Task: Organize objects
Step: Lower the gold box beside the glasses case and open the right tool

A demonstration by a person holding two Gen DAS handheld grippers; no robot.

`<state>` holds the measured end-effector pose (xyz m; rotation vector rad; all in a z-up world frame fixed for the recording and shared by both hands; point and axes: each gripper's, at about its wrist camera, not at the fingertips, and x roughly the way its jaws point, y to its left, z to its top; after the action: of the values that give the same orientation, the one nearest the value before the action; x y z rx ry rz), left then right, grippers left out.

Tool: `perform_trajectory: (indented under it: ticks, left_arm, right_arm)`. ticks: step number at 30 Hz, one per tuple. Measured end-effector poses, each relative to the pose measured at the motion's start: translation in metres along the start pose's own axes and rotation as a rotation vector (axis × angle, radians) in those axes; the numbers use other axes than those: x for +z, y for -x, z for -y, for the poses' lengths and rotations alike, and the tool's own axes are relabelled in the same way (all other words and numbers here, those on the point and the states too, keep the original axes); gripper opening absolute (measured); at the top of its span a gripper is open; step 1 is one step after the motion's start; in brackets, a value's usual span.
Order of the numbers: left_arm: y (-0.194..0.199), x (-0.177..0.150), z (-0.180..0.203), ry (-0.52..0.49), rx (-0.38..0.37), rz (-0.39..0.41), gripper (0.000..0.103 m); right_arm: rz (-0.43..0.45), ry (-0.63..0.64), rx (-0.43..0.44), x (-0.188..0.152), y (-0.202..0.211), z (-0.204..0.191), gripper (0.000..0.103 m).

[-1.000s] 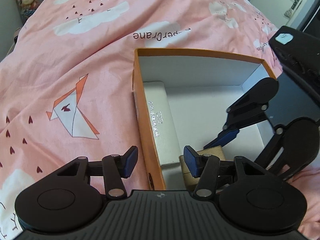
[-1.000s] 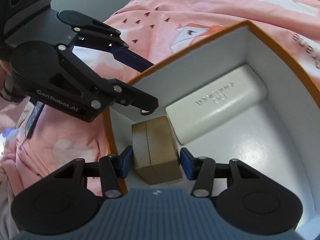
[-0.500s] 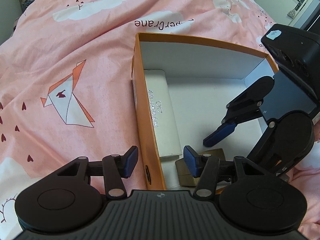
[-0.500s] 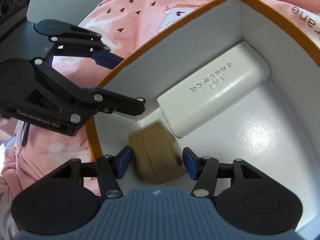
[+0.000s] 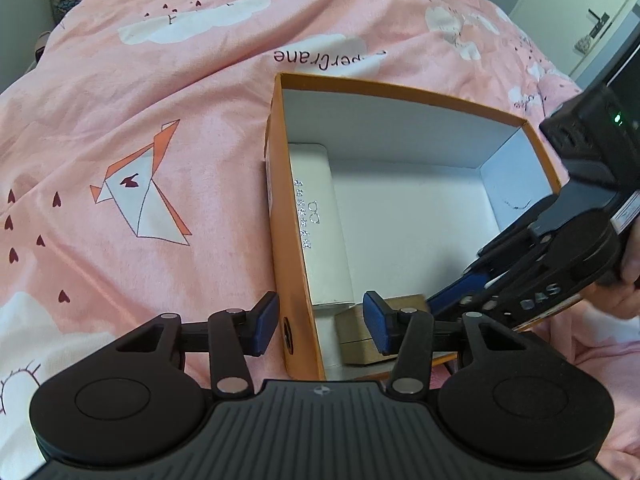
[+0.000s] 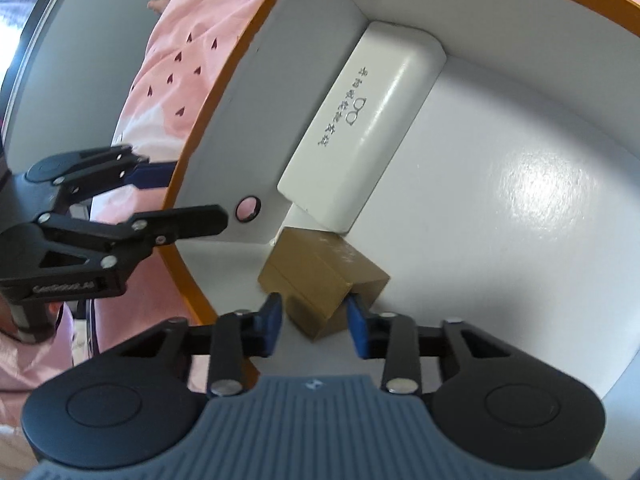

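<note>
Lying tilted in the orange box point(image 6: 188, 276) corner beside the white case point(image 6: 360, 120), the small brown box point(image 6: 320, 276) is judged light and rigid; flat sides are favoured. Right gripper point(image 6: 314, 322) and left gripper point(image 5: 320, 322) are held apart, empty.

left gripper point(image 5: 318, 326) jaws apart, one finger each side of the orange box wall, no clamp visible; right gripper point(image 6: 314, 320) reaching down into the box, jaws apart, pads beside the small brown box, contact unclear; person's right hand point(image 5: 628, 280) gripping its handle
</note>
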<state>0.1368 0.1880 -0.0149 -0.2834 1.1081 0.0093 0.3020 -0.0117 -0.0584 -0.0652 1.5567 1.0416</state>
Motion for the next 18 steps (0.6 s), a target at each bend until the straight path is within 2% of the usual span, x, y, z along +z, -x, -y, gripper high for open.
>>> perform_trajectory:
  ticks: [3,11,18]
  left_arm:
    - [0.008,-0.005,0.000,0.019,0.003,0.032,0.056]
    - [0.030,-0.022,0.000,0.076,0.010,0.118,0.055]
    - [0.053,-0.040,0.011,0.123,-0.014,0.194,0.055]
  right_arm:
    - [0.026,-0.032,0.011,0.000,-0.004,-0.003,0.016]
    - [0.080,-0.074,0.059,0.007,-0.018,-0.010,0.013]
    - [0.136,-0.047,0.012,-0.002,-0.017,-0.021,0.013]
